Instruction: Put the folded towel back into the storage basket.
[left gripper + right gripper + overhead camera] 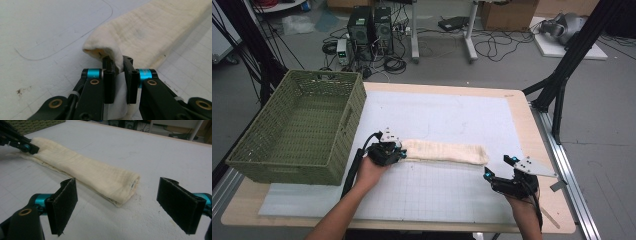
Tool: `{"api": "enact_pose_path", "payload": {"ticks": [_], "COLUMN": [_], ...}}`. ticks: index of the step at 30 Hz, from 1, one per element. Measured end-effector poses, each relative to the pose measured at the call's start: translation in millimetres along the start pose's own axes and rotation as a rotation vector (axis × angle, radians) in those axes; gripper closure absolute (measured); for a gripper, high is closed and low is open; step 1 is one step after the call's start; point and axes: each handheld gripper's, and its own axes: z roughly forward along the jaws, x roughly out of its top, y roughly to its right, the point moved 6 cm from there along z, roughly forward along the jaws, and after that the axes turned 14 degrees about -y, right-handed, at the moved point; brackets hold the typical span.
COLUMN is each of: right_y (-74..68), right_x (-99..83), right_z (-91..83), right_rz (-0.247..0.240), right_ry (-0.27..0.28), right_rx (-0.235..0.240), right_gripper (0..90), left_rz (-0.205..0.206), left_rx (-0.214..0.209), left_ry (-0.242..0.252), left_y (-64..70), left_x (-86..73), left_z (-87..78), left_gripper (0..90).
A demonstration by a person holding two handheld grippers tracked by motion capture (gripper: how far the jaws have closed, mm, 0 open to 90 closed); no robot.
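With the left gripper (398, 151) pinching the folded towel (444, 151) near the table's left edge, the wide-open right gripper (499, 170) should clamp its free end squarely.

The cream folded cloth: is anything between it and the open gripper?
Nothing visible: bare white mat lies between the right gripper, jaws wide, and the cream folded cloth. The left gripper pinches its far end.

We get even, soft overhead light, no hard shadows or glare on the white mat (452, 115). High view is slightly soft and low-res. In both gripper views, close jaws blur a bit; the cloth (87, 173) stays fairly sharp.
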Motion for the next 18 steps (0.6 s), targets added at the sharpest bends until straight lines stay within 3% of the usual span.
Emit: {"api": "enact_pose_path", "payload": {"ticks": [4,9,18], "right_y": [1.8,5.5,7.8], "right_x": [-1.9,-0.5,12.8], "right_z": [4.8,10.6,21.8], "right_rz": [0.008,0.042,0.028], "right_ry": [-0.026,-0.044,-0.053], "right_rx": [-0.007,0.028,0.010], "right_gripper": [15.5,15.5,15.3], "left_rz": [-0.008,-0.003,0.002], "left_rx": [-0.022,-0.050,-0.075], "left_ry": [0.049,0.104,0.162], "left_y": [0.4,2.5,5.1], "left_x": [0.5,1.6,5.2], "left_z": [-4.9,-12.3,-22.4], "left_gripper": [80.6,80.5,80.5]}}
